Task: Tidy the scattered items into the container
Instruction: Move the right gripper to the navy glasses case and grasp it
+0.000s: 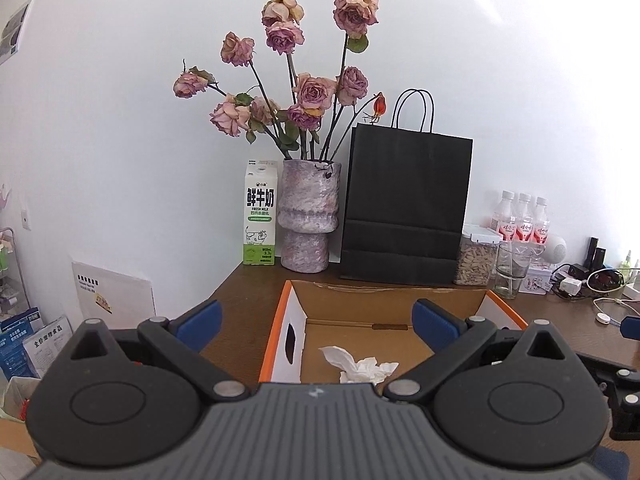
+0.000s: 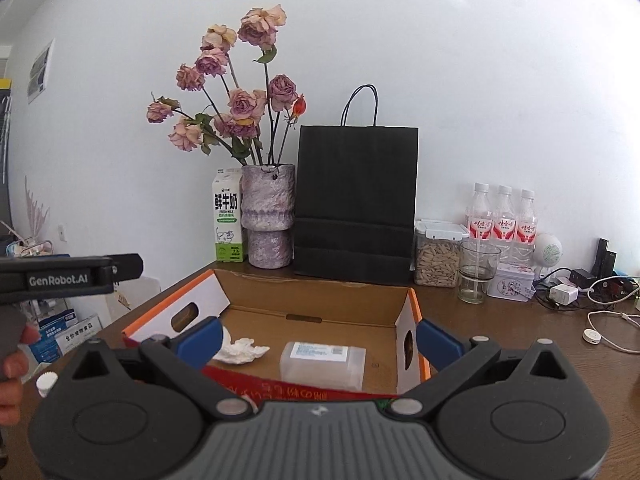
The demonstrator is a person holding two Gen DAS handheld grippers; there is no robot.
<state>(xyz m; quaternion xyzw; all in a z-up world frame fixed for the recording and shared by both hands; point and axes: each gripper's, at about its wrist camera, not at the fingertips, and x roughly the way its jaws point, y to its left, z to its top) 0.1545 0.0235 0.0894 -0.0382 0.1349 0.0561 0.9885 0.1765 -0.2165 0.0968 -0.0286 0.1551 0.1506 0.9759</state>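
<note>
Hovering over the near edge of the box (image 2: 320,300), the right gripper (image 2: 319,340) is holding its blue fingers wide apart with nothing between them. The box is filling the lower centre of the right wrist view, open at the top, its long axis running left to right across the frame. Inside it, a crumpled tissue (image 2: 242,351) is lying at lower left of the floor, just beside the gripper's left finger, and a clear plastic pack (image 2: 323,364) is sitting at lower centre, directly ahead of the gripper and lying flat with its long side across the frame. A red printed packet (image 2: 288,390) is showing along the bottom edge, partly hidden by the gripper body; whether it is resting in the box I cannot tell.

The left gripper (image 1: 316,326) is also standing spread and empty, looking into the box (image 1: 280,332) from its left end, with the tissue (image 1: 360,368) low in the centre of that frame. A small white cap (image 2: 46,383) is lying on the desk (image 2: 500,320) at lower left of the right view, outside the box and nearer the left hand (image 2: 12,364); it looks like a candidate for the coming pick.
</note>
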